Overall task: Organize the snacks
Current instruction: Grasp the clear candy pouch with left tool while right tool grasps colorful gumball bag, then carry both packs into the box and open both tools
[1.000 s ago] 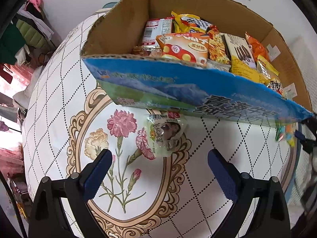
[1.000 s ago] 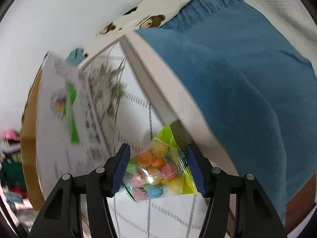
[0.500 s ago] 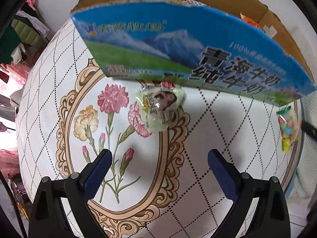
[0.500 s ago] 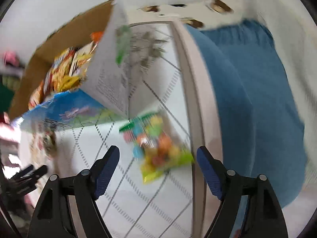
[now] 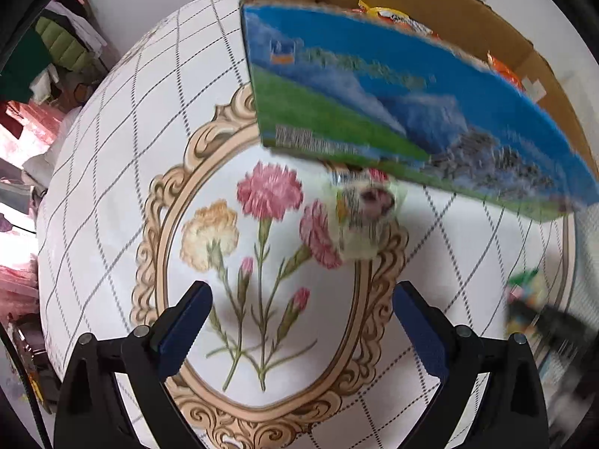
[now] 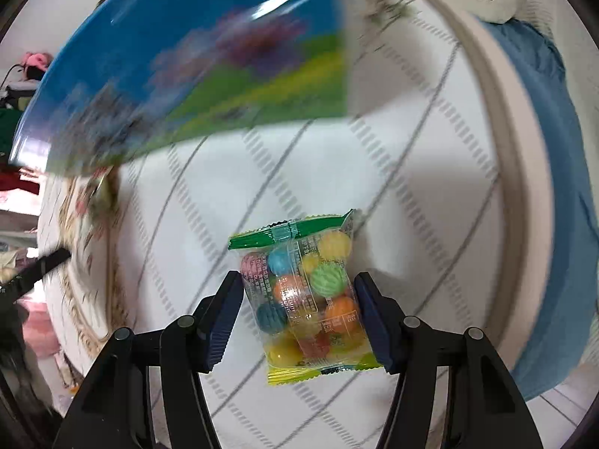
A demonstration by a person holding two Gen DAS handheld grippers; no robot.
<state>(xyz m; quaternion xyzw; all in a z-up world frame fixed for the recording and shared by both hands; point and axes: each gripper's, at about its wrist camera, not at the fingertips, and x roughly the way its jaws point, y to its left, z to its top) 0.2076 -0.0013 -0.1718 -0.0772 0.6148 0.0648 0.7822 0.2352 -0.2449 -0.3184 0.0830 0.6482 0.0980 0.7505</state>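
Right wrist view: right gripper [image 6: 297,312] has just been closing, candy bag [image 6: 305,299] between its jaws on the bench [image 6: 393,172]; pad contact unclear. Slippery film could squirt out. Left gripper [image 5: 301,321] gapes empty near pale snack packet [image 5: 365,220] beside box [image 5: 374,101].

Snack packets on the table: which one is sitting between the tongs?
The clear packet of colourful candy balls, with its green top strip, sits between the right tongs. The pale green packet lies by the blue box, beyond the open left tongs.
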